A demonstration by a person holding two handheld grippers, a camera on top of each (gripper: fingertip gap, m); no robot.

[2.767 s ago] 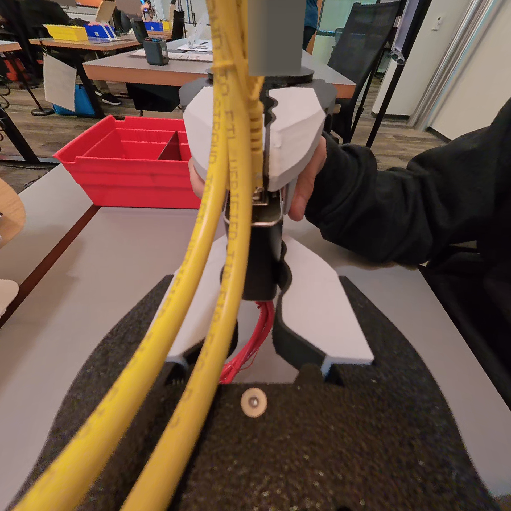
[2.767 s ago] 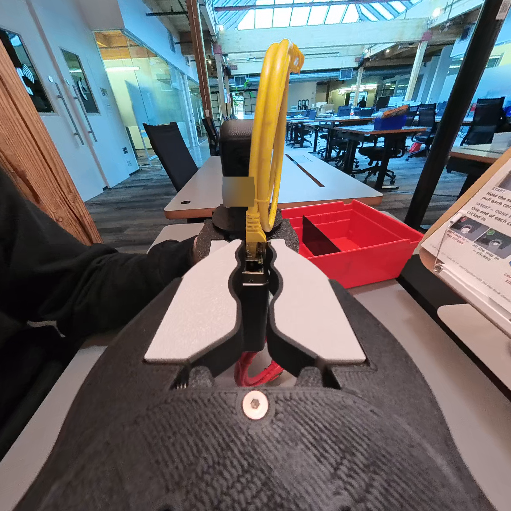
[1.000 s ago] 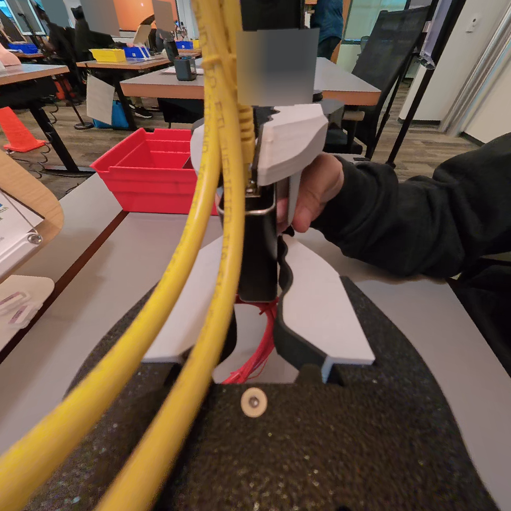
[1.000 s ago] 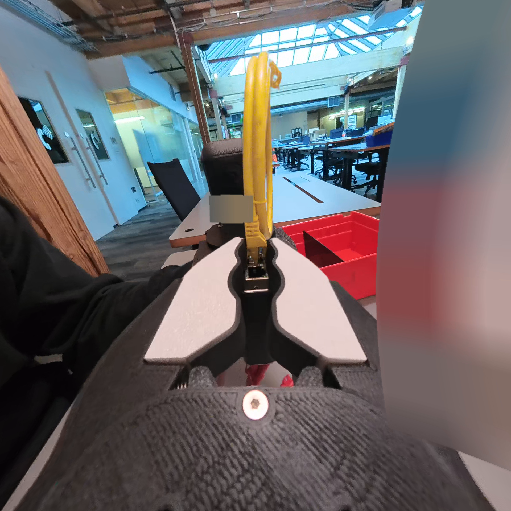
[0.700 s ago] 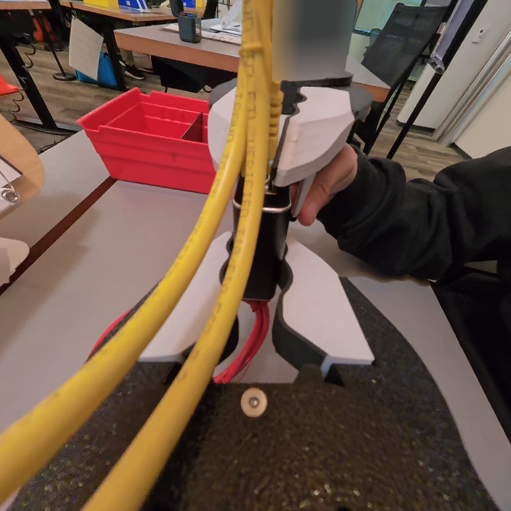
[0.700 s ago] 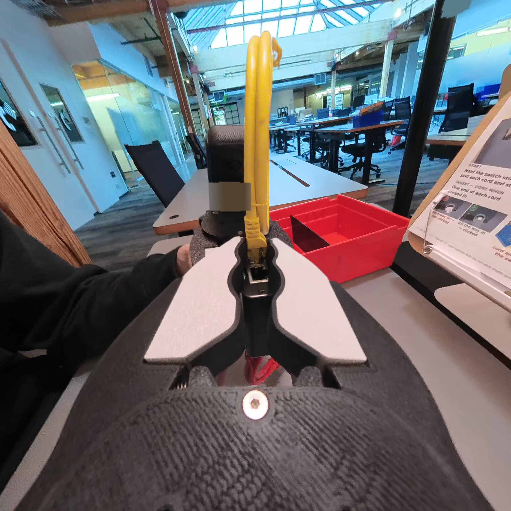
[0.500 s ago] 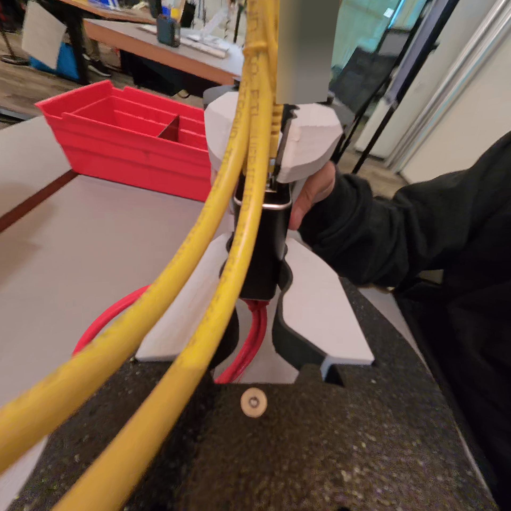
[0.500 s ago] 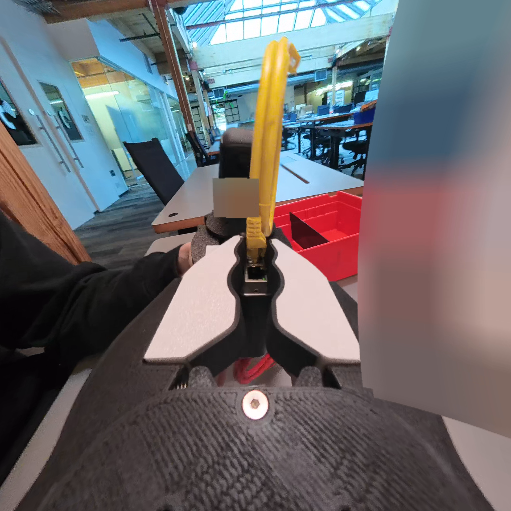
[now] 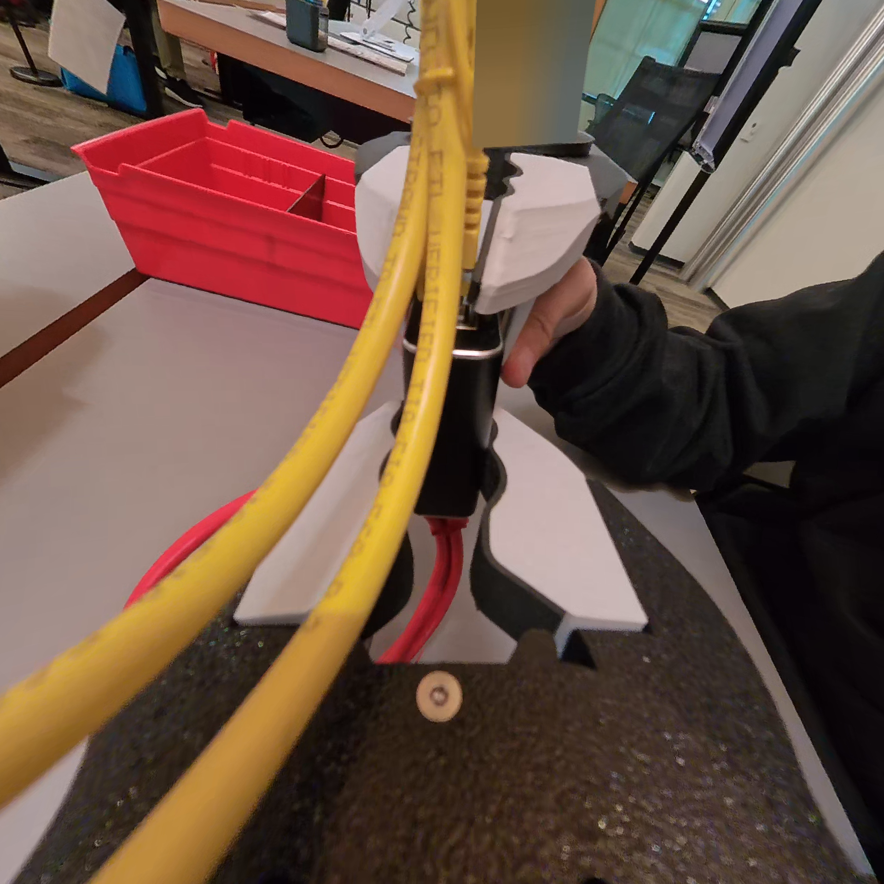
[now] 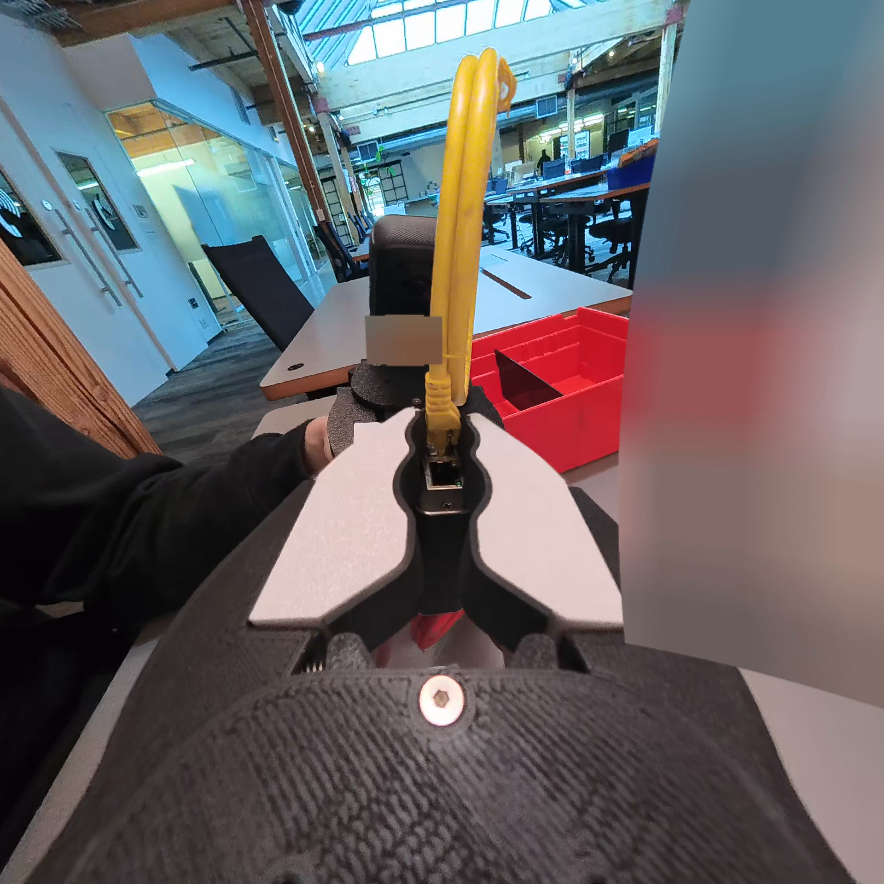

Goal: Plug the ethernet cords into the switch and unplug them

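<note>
R gripper (image 10: 442, 418): fingers narrow, pinched on the yellow plug (image 10: 441, 406). What's changed: a sec ago that plug sat in the top port (image 10: 445, 476) of the black switch (image 10: 442, 526). Now we see the port open and empty, w/ the plug tip just beyond its far edge. So we judge the yellow end is unplugged, or as good as.

L gripper (image 9: 449, 430): fingers closed on the switch body, upright, just off the surface (image 9: 167, 406). Red cord (image 9: 442, 574) is plugged into the bottom end.

Yellow cord (image 10: 461, 215) loops up and over, across the L view. Red bin (image 10: 564, 397) sits far right.

Next, by our guess: lift the plug clear, then the red end.
</note>
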